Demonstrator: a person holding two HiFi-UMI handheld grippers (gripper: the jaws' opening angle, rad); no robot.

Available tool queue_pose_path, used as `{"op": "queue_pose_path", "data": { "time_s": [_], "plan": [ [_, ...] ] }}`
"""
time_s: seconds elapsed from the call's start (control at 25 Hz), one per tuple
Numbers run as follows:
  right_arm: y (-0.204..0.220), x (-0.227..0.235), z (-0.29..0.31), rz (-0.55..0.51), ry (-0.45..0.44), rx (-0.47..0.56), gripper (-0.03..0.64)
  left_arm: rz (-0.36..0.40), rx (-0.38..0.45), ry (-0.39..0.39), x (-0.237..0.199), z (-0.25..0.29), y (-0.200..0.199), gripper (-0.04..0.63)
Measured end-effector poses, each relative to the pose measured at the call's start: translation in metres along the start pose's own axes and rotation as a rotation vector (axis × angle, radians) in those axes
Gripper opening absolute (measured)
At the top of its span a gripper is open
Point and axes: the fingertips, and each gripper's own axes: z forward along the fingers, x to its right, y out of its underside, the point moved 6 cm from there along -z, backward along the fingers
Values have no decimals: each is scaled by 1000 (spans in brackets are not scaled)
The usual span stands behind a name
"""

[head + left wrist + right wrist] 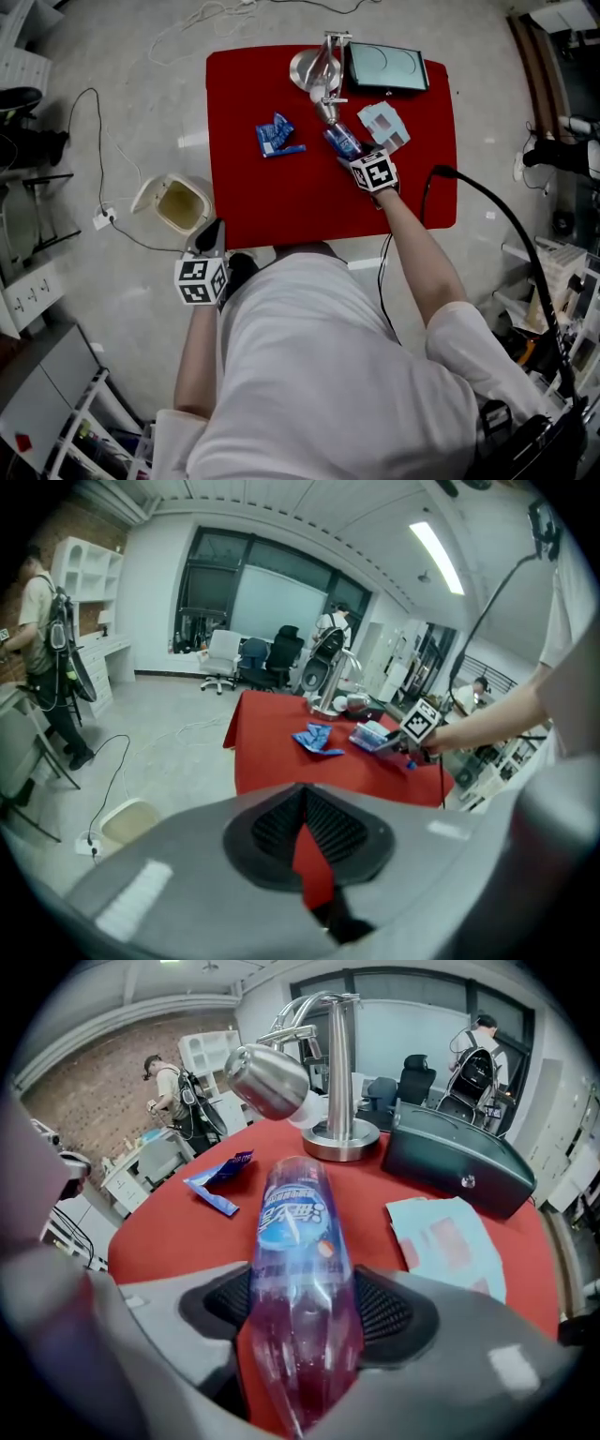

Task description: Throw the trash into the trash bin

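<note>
Right tongs: the right gripper (pixel 302 1316) points steeply down at the table. Its jaws stand wide apart and straddle a bottle (pixel 298 1241). The ribbed pads (pixel 394 1312) sit right at the bottle's walls on both sides, but no squeeze or dent shows, so I judge the grip not yet made.
Left tongs: the left gripper (pixel 302 841) hangs off the table's near edge. Its jaws meet at the tips, leaving only a thin slit, and nothing is between them.
Task item, location: the bottle lies on its side on the red table (pixel 281 202), towards the far side, lengthwise along the right gripper's line.
Task item, handling: it is clear plastic with a blue label and a purple tint that may be leftover drink. It is probably light, thin-walled, smooth and round, so it may roll, slip or buckle under a hard pinch.
Hold point: across the mid body, just below the label, with moderate pressure.
Other litter: a blue wrapper (pixel 276 137) and a pale paper packet (pixel 384 124) lie on the table either side of the bottle.
Destination: the trash bin (pixel 178 204) stands open on the floor beside the table, near the left gripper.
Risk: the bottle could squirt out of the pads during the carry.
</note>
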Motion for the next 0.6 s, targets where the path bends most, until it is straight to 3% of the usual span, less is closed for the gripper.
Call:
{"op": "queue_pose_path", "data": {
  "time_s": [0.6],
  "plan": [
    [-10,-73,-5,-22,-74,4,325,-49,47,-55,-35,-38,28,5]
  ]
}}
